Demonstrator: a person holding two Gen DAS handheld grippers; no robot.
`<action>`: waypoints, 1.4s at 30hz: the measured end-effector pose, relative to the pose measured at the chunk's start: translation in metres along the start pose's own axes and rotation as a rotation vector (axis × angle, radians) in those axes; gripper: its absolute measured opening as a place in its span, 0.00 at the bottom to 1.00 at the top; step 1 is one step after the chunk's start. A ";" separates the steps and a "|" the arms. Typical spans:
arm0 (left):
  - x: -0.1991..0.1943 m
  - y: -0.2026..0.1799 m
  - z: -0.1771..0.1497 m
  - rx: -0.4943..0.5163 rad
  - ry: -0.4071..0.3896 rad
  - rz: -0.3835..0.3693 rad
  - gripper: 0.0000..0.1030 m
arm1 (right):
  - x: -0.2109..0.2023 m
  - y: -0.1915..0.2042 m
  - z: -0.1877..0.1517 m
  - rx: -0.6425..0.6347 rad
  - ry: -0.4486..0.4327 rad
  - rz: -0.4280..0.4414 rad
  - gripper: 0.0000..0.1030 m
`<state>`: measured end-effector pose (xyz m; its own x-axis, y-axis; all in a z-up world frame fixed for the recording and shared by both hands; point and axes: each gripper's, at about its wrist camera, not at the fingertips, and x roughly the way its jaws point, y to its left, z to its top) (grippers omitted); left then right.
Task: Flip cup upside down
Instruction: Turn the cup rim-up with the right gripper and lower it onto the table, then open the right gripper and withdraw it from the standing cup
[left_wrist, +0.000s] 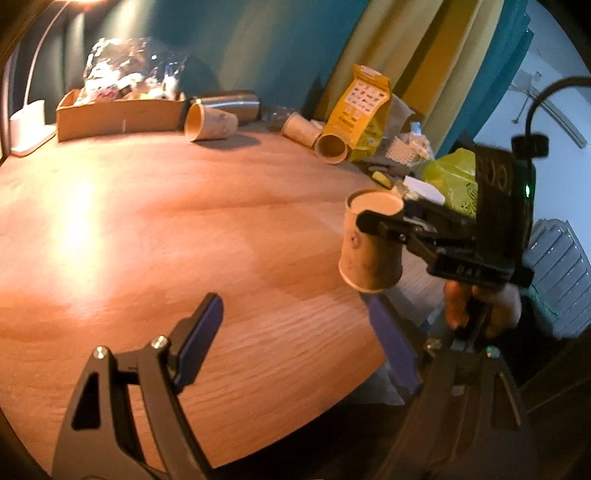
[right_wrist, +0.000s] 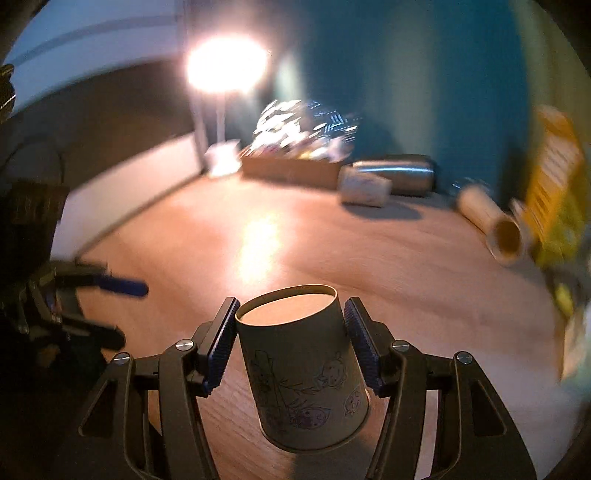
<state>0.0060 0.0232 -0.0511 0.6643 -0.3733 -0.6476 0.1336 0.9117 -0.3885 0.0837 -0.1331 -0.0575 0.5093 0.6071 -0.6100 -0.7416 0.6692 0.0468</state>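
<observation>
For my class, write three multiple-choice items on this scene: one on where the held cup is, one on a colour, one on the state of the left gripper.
1. Where is the decorated paper cup?
A. Inside the cardboard box
B. Between the right gripper's fingers
C. Lying beside the steel tumbler

2. What colour are the finger pads?
A. Blue
B. Red
C. White

3. The left gripper is:
A. Shut on a cup
B. Shut on nothing
C. Open and empty

Answers:
1 B: the right gripper clamps the cup's sides, with the wide mouth pointing down.
2 A: ribbed blue strips line the fingers.
3 C: its fingers stand apart with only table between them.
</observation>
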 end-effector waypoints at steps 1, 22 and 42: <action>0.004 -0.004 0.003 0.003 0.003 -0.001 0.80 | -0.004 -0.005 -0.004 0.031 -0.023 -0.009 0.60; 0.054 -0.054 0.010 0.074 0.077 0.045 0.80 | -0.047 -0.026 -0.085 0.202 -0.277 -0.145 0.61; 0.017 -0.060 0.013 0.114 -0.080 0.125 0.87 | -0.059 -0.012 -0.060 0.220 -0.195 -0.255 0.78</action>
<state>0.0188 -0.0354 -0.0310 0.7370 -0.2451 -0.6299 0.1260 0.9654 -0.2282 0.0365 -0.2028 -0.0697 0.7543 0.4652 -0.4632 -0.4800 0.8722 0.0944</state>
